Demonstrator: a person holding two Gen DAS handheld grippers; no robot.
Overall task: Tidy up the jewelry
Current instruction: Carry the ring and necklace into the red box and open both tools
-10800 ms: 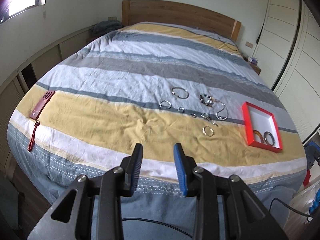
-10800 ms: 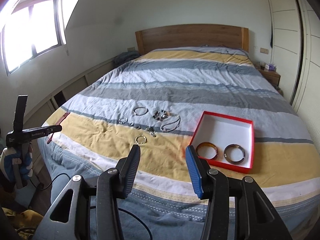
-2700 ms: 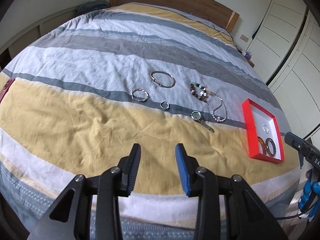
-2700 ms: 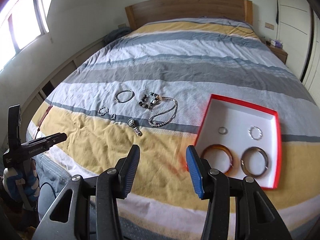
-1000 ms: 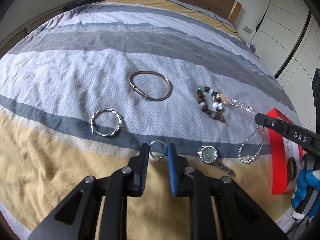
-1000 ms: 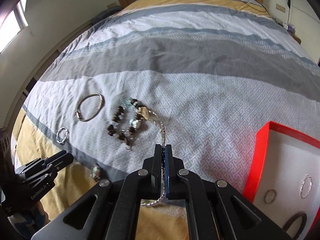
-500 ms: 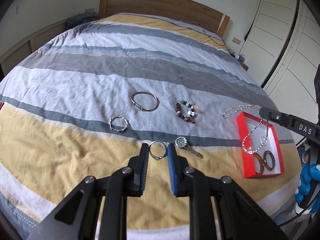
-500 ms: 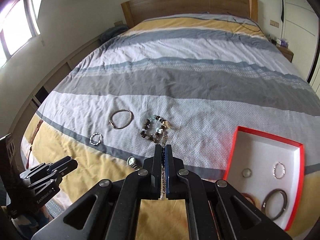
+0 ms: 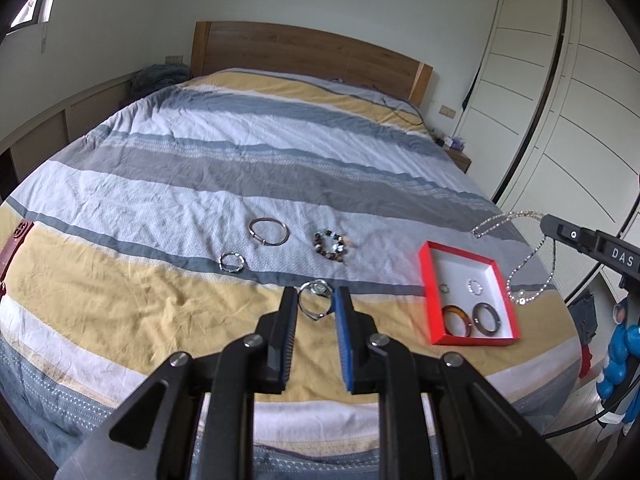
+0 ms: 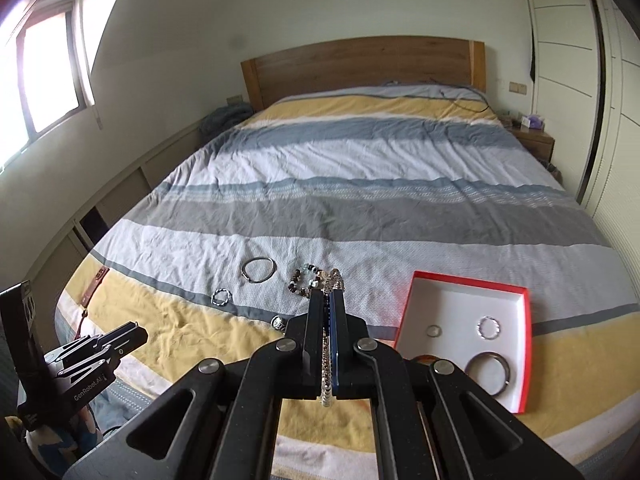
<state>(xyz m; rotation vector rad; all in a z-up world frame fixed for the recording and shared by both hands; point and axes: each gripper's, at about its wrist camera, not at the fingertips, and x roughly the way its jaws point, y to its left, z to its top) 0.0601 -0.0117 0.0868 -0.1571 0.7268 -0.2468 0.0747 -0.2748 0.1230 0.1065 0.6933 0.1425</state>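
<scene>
My left gripper (image 9: 316,300) is shut on a small silver ring (image 9: 315,307) and holds it above the bed. My right gripper (image 10: 327,294) is shut on a silver chain necklace (image 10: 327,356); in the left wrist view the necklace (image 9: 528,264) hangs from it above the right side of the red tray (image 9: 425,276). The tray (image 10: 404,312) holds a ring, a sparkly ring, an amber bangle (image 9: 456,317) and a dark bangle (image 10: 489,372). On the quilt lie a silver bangle (image 9: 268,231), a twisted ring (image 9: 231,262), a beaded bracelet (image 9: 330,245) and a watch (image 10: 277,323).
The striped quilt covers a big bed with a wooden headboard (image 9: 304,56). A red strap (image 9: 14,240) lies at the bed's left edge. White wardrobe doors (image 9: 560,120) stand to the right. A nightstand (image 10: 534,140) stands by the headboard.
Both grippers have risen and drawn back from the quilt with their loads. The necklace now hangs higher, by the tray's right side.
</scene>
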